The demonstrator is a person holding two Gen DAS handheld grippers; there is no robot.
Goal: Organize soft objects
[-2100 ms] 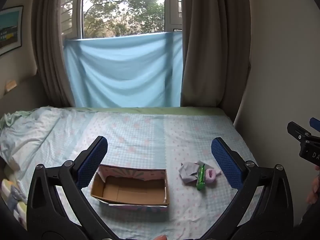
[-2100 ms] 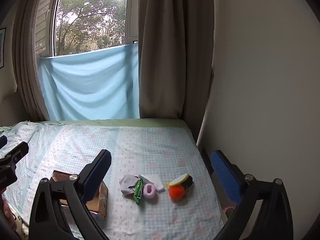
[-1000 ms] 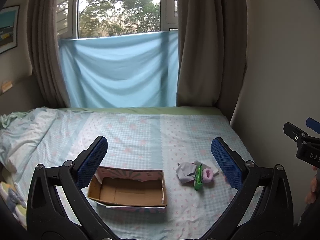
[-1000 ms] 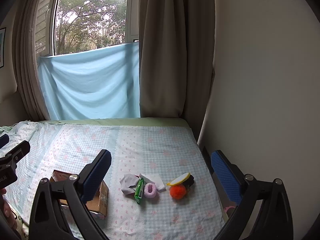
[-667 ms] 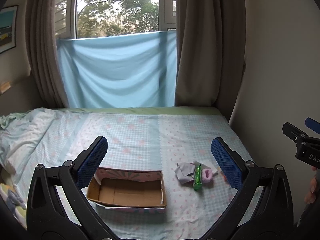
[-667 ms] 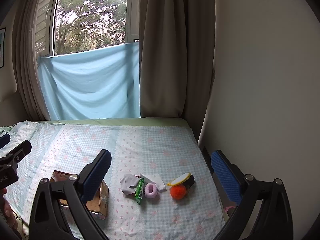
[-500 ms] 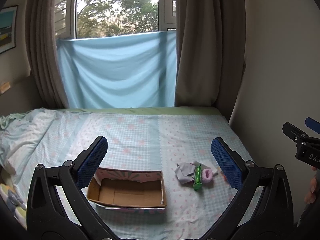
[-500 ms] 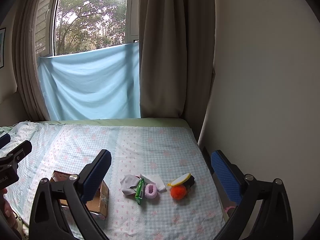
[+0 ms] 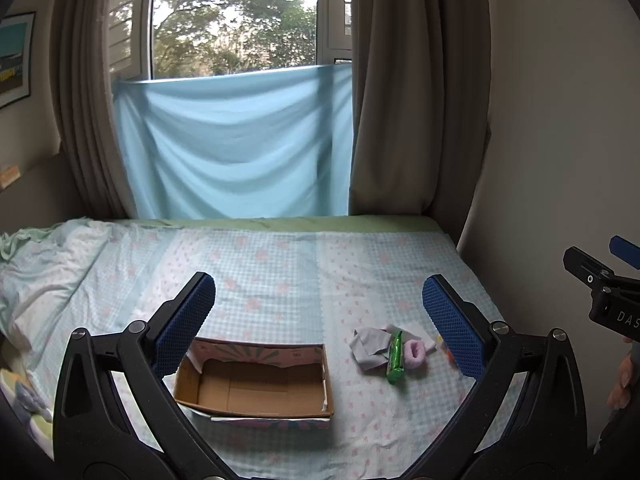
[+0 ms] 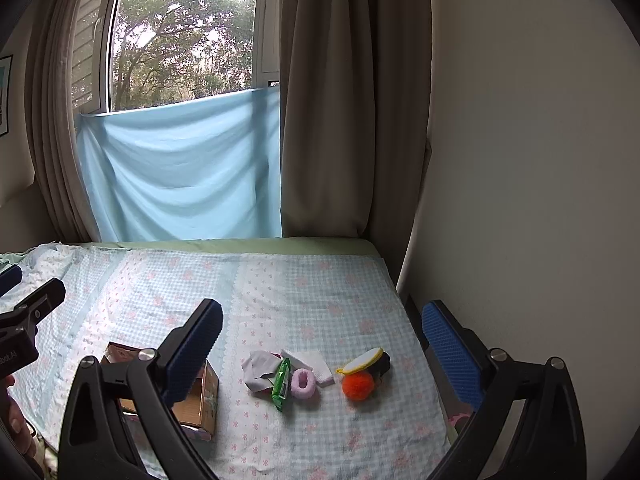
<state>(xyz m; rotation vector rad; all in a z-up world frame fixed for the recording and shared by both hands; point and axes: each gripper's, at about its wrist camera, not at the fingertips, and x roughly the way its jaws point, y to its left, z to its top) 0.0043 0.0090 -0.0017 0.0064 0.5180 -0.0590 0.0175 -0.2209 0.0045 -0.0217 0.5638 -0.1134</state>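
Observation:
An open cardboard box (image 9: 256, 380) (image 10: 198, 396) lies on the bed. To its right is a small pile: a grey cloth (image 9: 370, 346) (image 10: 258, 370), a green packet (image 9: 395, 356) (image 10: 282, 384), a pink fluffy ring (image 9: 415, 354) (image 10: 303, 384) and a white folded cloth (image 10: 314, 364). Further right sit an orange pompom (image 10: 358, 386) and a yellow-edged black item (image 10: 370, 360). My left gripper (image 9: 318, 316) hovers open above the box and pile. My right gripper (image 10: 320, 340) hangs open above the pile, holding nothing.
The bed (image 9: 280, 264) has a light checked sheet with rumpled bedding (image 9: 44, 264) at the left. A wall (image 10: 520, 160) borders the right side, with a gap beside the mattress. Brown curtains (image 9: 416, 100) and a blue cloth (image 9: 236, 148) hang at the window behind.
The left wrist view has drifted slightly, so the box and pile sit a little further left. Both grippers stay open; nothing on the bed has moved.

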